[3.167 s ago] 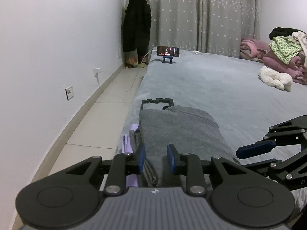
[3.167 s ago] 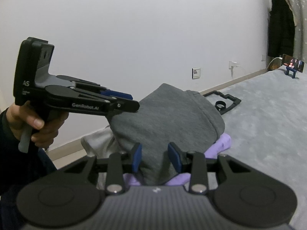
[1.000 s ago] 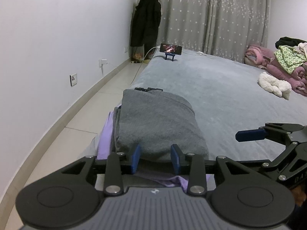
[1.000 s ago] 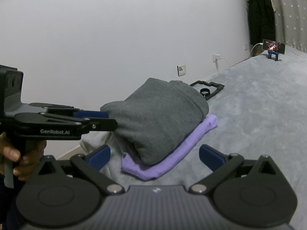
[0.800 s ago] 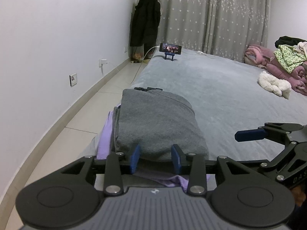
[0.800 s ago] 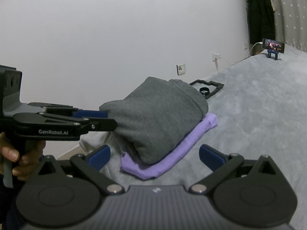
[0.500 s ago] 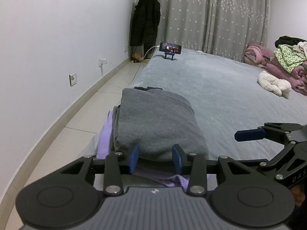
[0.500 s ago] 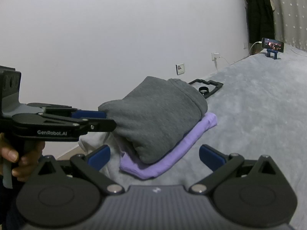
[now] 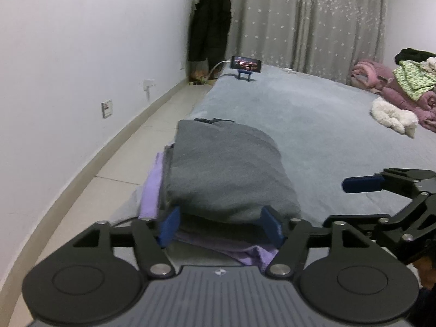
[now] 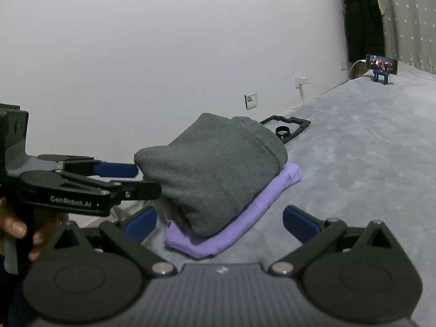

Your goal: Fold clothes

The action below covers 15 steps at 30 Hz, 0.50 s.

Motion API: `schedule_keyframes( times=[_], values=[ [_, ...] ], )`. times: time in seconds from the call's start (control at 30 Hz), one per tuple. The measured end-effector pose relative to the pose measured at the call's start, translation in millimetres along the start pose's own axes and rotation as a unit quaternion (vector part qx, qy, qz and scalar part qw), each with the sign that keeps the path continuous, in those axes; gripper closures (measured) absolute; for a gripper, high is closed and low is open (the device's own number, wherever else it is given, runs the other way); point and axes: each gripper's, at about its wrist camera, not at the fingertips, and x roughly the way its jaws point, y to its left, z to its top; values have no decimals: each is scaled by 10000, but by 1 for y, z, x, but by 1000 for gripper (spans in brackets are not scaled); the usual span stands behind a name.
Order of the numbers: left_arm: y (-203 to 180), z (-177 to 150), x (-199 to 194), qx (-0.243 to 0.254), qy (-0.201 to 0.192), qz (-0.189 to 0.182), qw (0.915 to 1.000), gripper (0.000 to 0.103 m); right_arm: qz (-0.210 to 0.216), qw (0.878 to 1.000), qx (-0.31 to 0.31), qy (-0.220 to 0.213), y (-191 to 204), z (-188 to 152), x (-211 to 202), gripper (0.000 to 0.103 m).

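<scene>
- The grey sweatshirt point(image 10: 215, 169) lies folded into a thick, rounded bundle on top of a flat folded purple garment point(image 10: 239, 218), and both sit at the left edge of the bed point(image 9: 313, 125), close to the near corner.
- Its fold looks tidy to us: smooth top, ribbed hem or cuff showing at the far end, no sleeve hanging loose. The purple piece sticks out a little under it on the near and right sides.
- Our left gripper point(image 9: 222, 224) has its blue pads spread on either side of the sweatshirt's near end, close to the cloth but pinching nothing.
- Our right gripper point(image 10: 219, 220) is spread wide and empty, hovering just off the stack on the bed side.
- We judge this garment finished and the stack being released; the step in hand is letting go and pulling clear.
- The next move, as we see it, calls for backing both grippers away without dragging the top layer, then reaching for another piece from the heap of clothes point(image 9: 408, 84) well apart at the far right corner.
- Beyond the stack lie a black frame point(image 10: 288, 125) and a phone on a stand point(image 9: 246, 65).
</scene>
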Motion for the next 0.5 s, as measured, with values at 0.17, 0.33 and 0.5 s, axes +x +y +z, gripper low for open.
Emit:
schedule_keyframes(
  times=[0.17, 0.33, 0.5],
  values=[
    [4, 0, 1, -72, -1, 163, 9998, 21, -25, 10000, 7, 34, 1, 0, 0, 0],
    [3, -1, -2, -65, 35, 119, 9999, 14, -141, 9998, 125, 66, -2, 0, 2, 0],
    [4, -2, -4, -61, 27, 160, 9998, 9, -244, 9989, 340, 196, -5, -1, 4, 0]
  ],
)
